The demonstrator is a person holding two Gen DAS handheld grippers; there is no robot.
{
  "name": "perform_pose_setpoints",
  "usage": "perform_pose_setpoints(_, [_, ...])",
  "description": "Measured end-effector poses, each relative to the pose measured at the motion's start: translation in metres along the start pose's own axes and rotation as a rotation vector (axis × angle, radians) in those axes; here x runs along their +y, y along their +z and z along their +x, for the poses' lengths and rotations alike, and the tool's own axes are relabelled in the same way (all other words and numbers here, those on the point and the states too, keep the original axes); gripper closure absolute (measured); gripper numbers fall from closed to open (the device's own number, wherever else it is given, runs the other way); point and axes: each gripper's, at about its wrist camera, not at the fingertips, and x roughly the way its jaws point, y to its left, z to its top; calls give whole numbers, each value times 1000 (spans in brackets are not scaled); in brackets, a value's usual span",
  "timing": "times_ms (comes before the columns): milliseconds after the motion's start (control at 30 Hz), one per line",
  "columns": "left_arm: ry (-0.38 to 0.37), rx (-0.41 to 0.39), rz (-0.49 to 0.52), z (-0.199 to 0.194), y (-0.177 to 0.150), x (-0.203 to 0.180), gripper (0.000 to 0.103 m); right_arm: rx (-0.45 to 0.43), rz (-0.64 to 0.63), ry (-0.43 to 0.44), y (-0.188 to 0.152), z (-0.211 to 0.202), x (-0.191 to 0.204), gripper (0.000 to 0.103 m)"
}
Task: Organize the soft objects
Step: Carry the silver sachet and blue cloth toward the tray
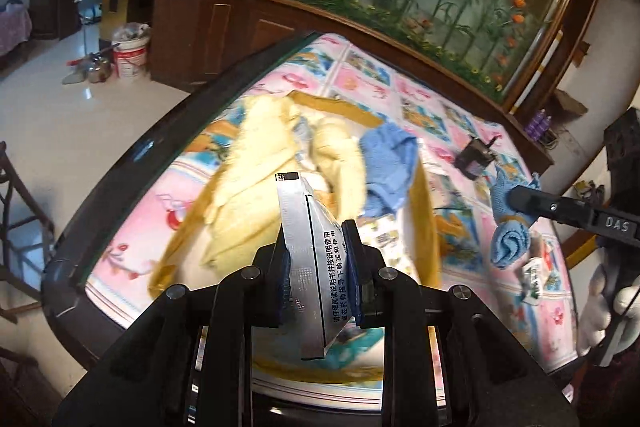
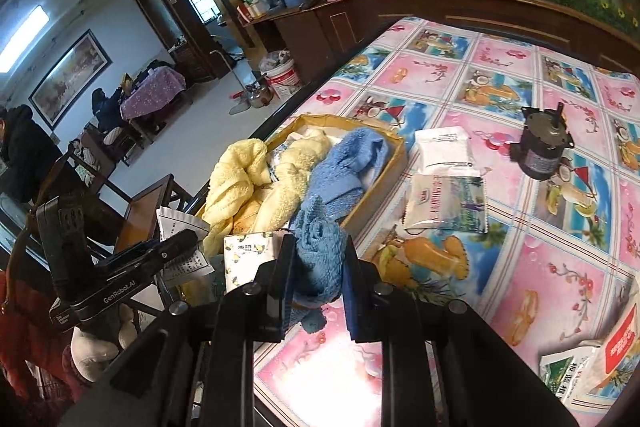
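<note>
Left gripper [image 1: 316, 259] pinching a silver sachet [image 1: 310, 259], long axis upright, directly over the near end of the cardboard box [image 1: 424, 203]. Right gripper [image 2: 316, 267] clamped on a rolled blue cloth [image 2: 320, 255] just right of the box; box lies far-left of it, so left is nearer

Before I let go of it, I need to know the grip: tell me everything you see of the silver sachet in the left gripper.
The silver sachet is a flat foil packet with a black line and black Chinese print down one face. It stands on edge, nearly upright, clamped at mid-height by the left gripper, hanging above the cardboard box of towels.
</note>
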Motion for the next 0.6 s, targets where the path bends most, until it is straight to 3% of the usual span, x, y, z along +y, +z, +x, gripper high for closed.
perform_pose_setpoints(233, [164, -5, 70, 16, -7, 8, 80, 56, -36, 8, 6, 40, 24, 84])
perform_pose_setpoints(433, [211, -1, 51, 29, -9, 22, 69, 102, -81, -56, 8, 77, 36, 84])
perform_pose_setpoints(500, [232, -8, 53, 30, -10, 23, 60, 118, -80, -62, 10, 87, 35, 84])
perform_pose_setpoints(600, [245, -11, 81, 33, -10, 19, 60, 138, -83, -73, 10, 100, 37, 84])
